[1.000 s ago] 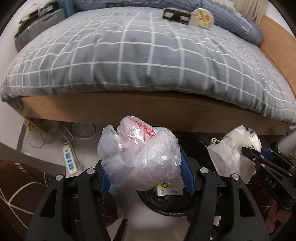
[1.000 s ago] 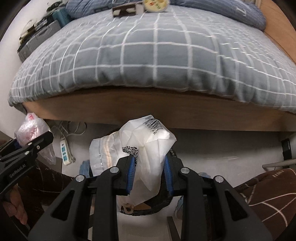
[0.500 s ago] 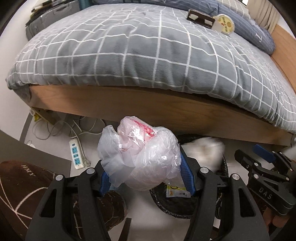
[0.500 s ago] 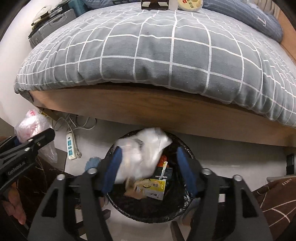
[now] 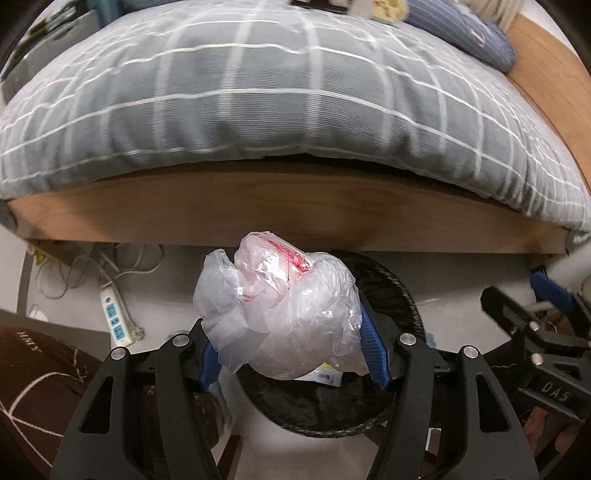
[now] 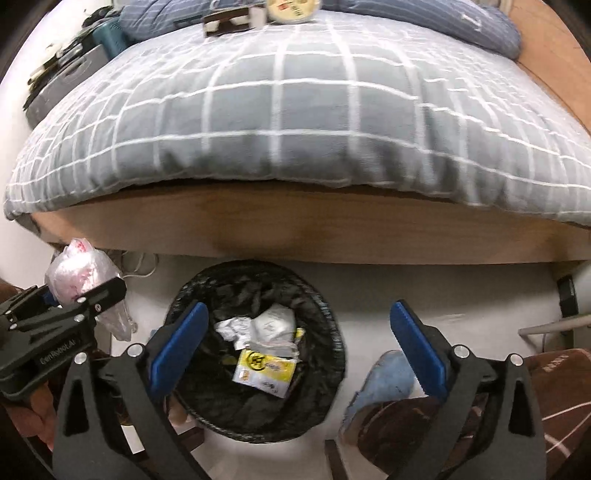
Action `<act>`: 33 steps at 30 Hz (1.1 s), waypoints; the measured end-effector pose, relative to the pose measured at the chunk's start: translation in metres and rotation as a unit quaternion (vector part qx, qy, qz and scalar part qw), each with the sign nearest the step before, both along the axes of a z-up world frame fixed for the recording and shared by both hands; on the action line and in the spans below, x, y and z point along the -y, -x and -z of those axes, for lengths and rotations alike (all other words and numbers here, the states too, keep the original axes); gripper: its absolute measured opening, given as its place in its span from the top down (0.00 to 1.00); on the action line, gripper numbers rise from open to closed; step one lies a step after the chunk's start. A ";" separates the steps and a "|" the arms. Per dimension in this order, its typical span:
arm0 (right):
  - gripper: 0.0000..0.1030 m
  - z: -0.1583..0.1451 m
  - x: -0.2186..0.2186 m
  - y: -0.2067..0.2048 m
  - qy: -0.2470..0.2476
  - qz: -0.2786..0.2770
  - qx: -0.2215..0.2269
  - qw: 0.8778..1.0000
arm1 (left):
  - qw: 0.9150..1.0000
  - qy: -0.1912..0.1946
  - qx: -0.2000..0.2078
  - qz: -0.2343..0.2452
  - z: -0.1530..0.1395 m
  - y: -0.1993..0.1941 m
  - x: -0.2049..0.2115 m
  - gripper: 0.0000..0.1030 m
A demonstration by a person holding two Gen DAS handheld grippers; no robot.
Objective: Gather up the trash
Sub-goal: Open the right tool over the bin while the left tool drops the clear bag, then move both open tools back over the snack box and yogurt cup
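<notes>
The black-lined trash bin (image 6: 255, 350) at lower centre of the right wrist view holds crumpled white wrappers (image 6: 266, 326) and a yellow packet (image 6: 264, 369). The right hand-held gripper (image 6: 295, 345), angled down above the bin, is opening, nothing between its blue pads. The left hand-held gripper (image 5: 291, 350) clamps a crumpled clear plastic bag (image 5: 280, 306) with red print above the bin's rim; "DAS" is legible on the right unit at lower right of the left wrist view.

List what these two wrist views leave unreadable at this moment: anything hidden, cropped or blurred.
- Left wrist view: the clear plastic bag clamped in the left gripper hides most of the trash bin interior.
- Left wrist view: the items on the bed are blurred and cropped by the top edge.
- Right wrist view: the yellow packet print is too small to read.
- Right wrist view: the bin's depth under the white wrapper is hidden.
</notes>
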State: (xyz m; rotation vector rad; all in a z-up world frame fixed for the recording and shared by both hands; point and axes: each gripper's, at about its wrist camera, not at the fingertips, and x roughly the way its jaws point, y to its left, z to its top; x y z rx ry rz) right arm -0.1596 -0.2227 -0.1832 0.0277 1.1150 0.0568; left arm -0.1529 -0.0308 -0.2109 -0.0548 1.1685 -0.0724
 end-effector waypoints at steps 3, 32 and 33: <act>0.08 -0.007 0.010 -0.001 0.014 0.005 0.012 1.000 | 1.000 0.002 -0.003 0.013 0.004 -0.006 0.016 0.41; 0.07 -0.085 0.022 -0.032 -0.003 0.022 0.090 0.996 | 0.995 -0.032 0.090 -0.012 -0.088 -0.025 -0.002 0.06; 0.07 -0.089 0.023 -0.034 -0.004 0.022 0.094 0.995 | 0.995 -0.031 0.091 -0.014 -0.091 -0.028 -0.004 0.06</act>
